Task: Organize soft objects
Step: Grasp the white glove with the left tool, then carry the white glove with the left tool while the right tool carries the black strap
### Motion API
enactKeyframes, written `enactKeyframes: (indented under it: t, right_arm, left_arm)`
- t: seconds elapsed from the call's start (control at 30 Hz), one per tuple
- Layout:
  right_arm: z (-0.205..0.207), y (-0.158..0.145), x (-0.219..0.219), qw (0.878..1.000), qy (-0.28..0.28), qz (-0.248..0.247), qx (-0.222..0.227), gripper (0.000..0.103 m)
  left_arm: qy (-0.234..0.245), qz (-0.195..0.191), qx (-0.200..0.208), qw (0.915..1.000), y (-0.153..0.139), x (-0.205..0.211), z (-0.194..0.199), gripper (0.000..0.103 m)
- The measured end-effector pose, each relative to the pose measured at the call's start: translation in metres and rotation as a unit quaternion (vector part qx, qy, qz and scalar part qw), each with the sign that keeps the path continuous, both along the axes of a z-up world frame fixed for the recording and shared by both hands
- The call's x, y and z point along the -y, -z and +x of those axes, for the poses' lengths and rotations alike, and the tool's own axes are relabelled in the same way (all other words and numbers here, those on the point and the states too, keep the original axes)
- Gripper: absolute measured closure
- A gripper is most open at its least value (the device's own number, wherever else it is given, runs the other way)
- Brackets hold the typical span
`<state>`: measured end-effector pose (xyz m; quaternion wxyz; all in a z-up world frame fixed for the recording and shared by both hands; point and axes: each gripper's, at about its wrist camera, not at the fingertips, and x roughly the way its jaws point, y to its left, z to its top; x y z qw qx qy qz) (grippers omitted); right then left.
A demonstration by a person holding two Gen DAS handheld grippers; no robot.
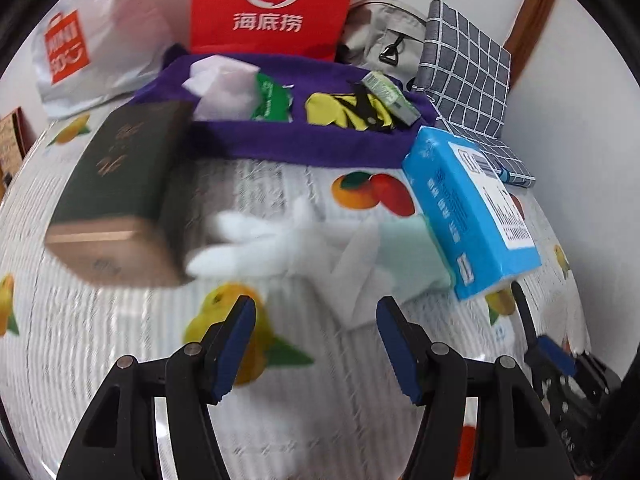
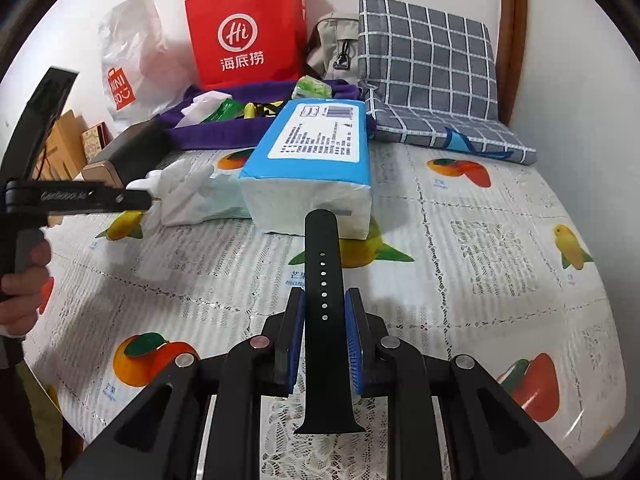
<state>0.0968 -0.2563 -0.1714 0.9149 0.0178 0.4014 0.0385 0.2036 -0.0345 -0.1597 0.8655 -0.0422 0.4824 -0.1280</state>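
Observation:
My right gripper (image 2: 323, 300) is shut on a black watch strap (image 2: 323, 264), held upright above the table. My left gripper (image 1: 316, 320) is open and empty, just short of a white rubber glove (image 1: 288, 240) with a pale green cuff; the glove also shows in the right wrist view (image 2: 188, 188). A blue tissue pack (image 1: 472, 212) lies right of the glove, and is seen in the right wrist view (image 2: 316, 152). A purple felt organiser (image 1: 304, 140) at the back holds white tissue, a green packet, a yellow-black item and a small green box.
A dark green box (image 1: 120, 196) lies left of the glove. A red paper bag (image 1: 272, 4), a white plastic bag (image 1: 80, 48), a beige bag (image 1: 380, 32) and a grey checked cushion (image 1: 468, 72) stand against the wall. A fruit-print tablecloth (image 2: 480, 240) covers the table.

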Motion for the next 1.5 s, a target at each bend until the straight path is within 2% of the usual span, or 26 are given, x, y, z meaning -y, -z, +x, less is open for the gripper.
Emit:
enactKeyframes:
  t: [0.33, 0.4, 0.47, 0.6, 0.67, 0.7, 0.77, 0.83, 0.97, 1.27, 1.5]
  right_arm:
    - [0.005, 0.013, 0.006, 1.0, -0.009, 0.009, -0.011, 0.083]
    - [0.005, 0.014, 0.007, 1.0, -0.009, 0.008, -0.012, 0.083]
    - [0.006, 0.015, 0.009, 1.0, -0.008, 0.014, -0.013, 0.083]
    - [0.006, 0.017, 0.011, 1.0, -0.009, 0.021, -0.013, 0.083]
    - [0.006, 0.018, 0.012, 1.0, -0.008, 0.023, -0.013, 0.083]
    - [0.006, 0.018, 0.012, 1.0, -0.007, 0.024, -0.013, 0.083]
    - [0.006, 0.017, 0.012, 1.0, -0.006, 0.024, -0.012, 0.083]
    - [0.005, 0.017, 0.011, 1.0, -0.004, 0.022, -0.012, 0.083]
    - [0.001, 0.014, 0.011, 1.0, -0.001, 0.023, -0.008, 0.083]
    - [-0.013, 0.001, 0.011, 0.999, 0.0, 0.044, 0.006, 0.083]
    - [-0.026, -0.012, 0.004, 0.998, -0.01, 0.055, 0.018, 0.083]
  left_arm:
    - [-0.003, 0.042, 0.002, 0.9991, 0.011, 0.032, 0.03, 0.042]
    - [0.001, 0.065, 0.004, 0.9979, 0.016, 0.041, 0.032, 0.041]
    - [0.008, 0.082, 0.006, 0.9966, 0.019, 0.049, 0.032, 0.034]
    - [0.021, 0.117, 0.029, 0.9925, 0.024, 0.063, 0.029, 0.034]
    - [0.03, 0.11, 0.036, 0.9928, 0.023, 0.065, 0.028, 0.052]
    - [0.037, 0.108, 0.037, 0.9928, 0.022, 0.066, 0.027, 0.056]
    - [0.045, 0.105, 0.038, 0.9927, 0.021, 0.069, 0.025, 0.077]
    - [0.05, 0.109, 0.041, 0.992, 0.02, 0.072, 0.021, 0.087]
    - [0.047, 0.105, 0.031, 0.9929, 0.018, 0.068, 0.013, 0.088]
    - [0.024, 0.083, 0.001, 0.9963, 0.015, 0.029, -0.024, 0.088]
    - [0.009, 0.068, 0.01, 0.9976, 0.001, 0.003, -0.058, 0.089]
